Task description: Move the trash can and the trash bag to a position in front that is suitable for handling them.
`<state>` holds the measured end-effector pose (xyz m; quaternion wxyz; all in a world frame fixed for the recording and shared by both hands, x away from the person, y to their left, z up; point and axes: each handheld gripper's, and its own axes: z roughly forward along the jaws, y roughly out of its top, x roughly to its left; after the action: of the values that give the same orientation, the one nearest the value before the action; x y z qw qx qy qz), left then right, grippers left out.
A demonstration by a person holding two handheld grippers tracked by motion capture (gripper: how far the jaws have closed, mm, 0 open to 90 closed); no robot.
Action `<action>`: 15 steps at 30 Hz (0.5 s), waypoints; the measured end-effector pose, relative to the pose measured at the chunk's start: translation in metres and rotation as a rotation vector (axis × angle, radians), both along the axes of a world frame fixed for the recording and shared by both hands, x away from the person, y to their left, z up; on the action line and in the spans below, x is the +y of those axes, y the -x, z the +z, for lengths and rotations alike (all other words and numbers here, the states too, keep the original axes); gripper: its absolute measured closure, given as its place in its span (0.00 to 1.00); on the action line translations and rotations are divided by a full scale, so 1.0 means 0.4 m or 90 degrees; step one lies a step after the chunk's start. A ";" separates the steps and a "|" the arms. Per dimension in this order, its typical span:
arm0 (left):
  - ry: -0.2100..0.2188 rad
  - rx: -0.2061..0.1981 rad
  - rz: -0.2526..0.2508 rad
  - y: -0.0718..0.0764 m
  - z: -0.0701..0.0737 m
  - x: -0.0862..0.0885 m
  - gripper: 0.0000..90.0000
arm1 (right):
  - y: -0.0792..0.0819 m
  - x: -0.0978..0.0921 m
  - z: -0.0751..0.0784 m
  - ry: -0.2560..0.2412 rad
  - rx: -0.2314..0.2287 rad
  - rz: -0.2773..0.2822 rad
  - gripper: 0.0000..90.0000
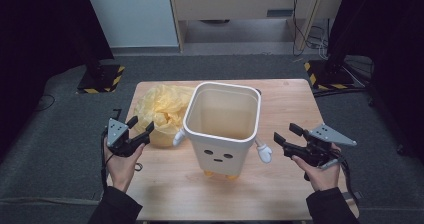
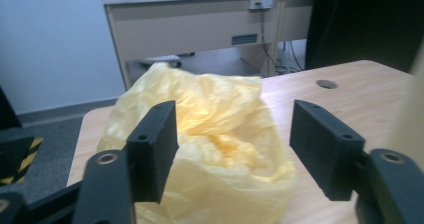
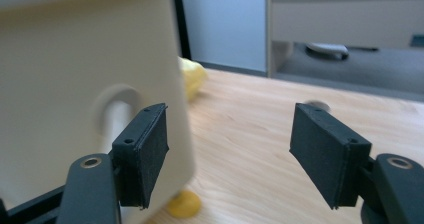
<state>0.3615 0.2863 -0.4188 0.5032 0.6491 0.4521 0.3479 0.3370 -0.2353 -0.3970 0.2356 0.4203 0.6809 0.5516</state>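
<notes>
Crumpled yellow plastic bag (image 1: 161,110) lies at one o'clock, just beyond the wide-open left gripper (image 1: 138,130); the right gripper (image 1: 286,136), also wide, flanks a white face-printed bin (image 1: 223,129).

A wooden table (image 1: 290,109) stands on grey carpet (image 1: 60,149), a beige desk (image 1: 240,4) beyond it

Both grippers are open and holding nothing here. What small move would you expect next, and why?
Probably the left gripper eases forward and closes on the crumpled yellow plastic bag. Its jaws stand apart with the bag straight ahead between them, and the white bin with a face beside it has no liner. The right gripper is open beside the bin's small arm.
</notes>
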 end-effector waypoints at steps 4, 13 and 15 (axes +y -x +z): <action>-0.026 0.002 0.029 -0.042 -0.035 0.015 0.32 | -0.017 -0.007 -0.029 0.026 0.014 -0.015 0.31; -0.081 0.039 0.047 -0.119 -0.107 -0.012 0.29 | -0.049 -0.013 -0.090 0.067 0.051 -0.038 0.29; -0.113 0.057 0.054 -0.120 -0.120 -0.010 0.33 | -0.051 -0.013 -0.098 0.074 0.058 -0.039 0.29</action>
<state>0.4094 0.2824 -0.4669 0.4077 0.6864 0.4688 0.3779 0.3574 -0.2405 -0.4361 0.2452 0.4512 0.7085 0.4840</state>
